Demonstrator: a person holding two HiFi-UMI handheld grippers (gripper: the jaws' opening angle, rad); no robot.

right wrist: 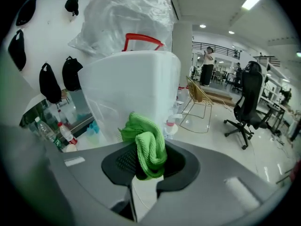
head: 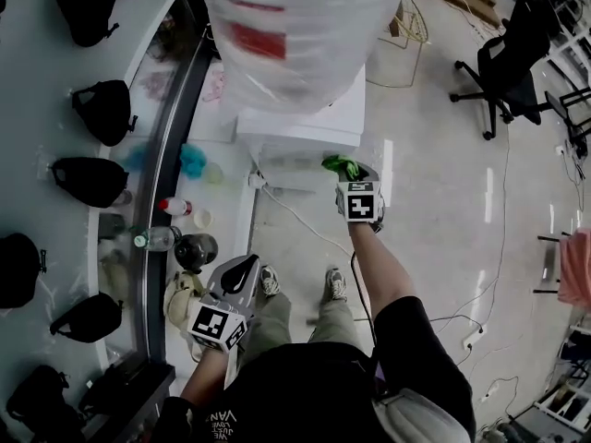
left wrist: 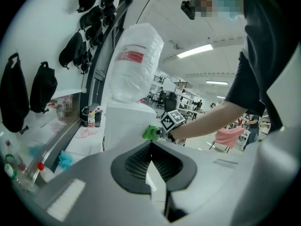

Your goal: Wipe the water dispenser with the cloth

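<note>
Hanging on the white wall at far left, a row of black bags (head: 102, 109) is recorded. Below them a white bench (left wrist: 84, 140) is seen, carrying a red-capped bottle (head: 174, 207), a green-capped bottle (head: 152, 239) and a blue rag (head: 192, 160); their labels cannot be read.

Left tongs (head: 251, 261): held low beside the person's leg, well apart from the dispenser, with jaws pressed together and nothing between them.

Water dispenser (head: 305, 123): white cabinet, stood on the floor against the end of the bench. It is topped by a large bottle (head: 295, 26) wrapped in clear plastic. A red label (head: 259, 40) is noted on the bottle, but its print is not legible.

Right tongs (head: 351, 175): a bunched green cloth (right wrist: 148, 147) is pinched in the jaws and held at the dispenser's front face; contact cannot be confirmed.

Floor (head: 434, 201): pale and glossy, crossed by a white cable (head: 305, 220). A black office chair (head: 508, 63) is placed at far right.
</note>
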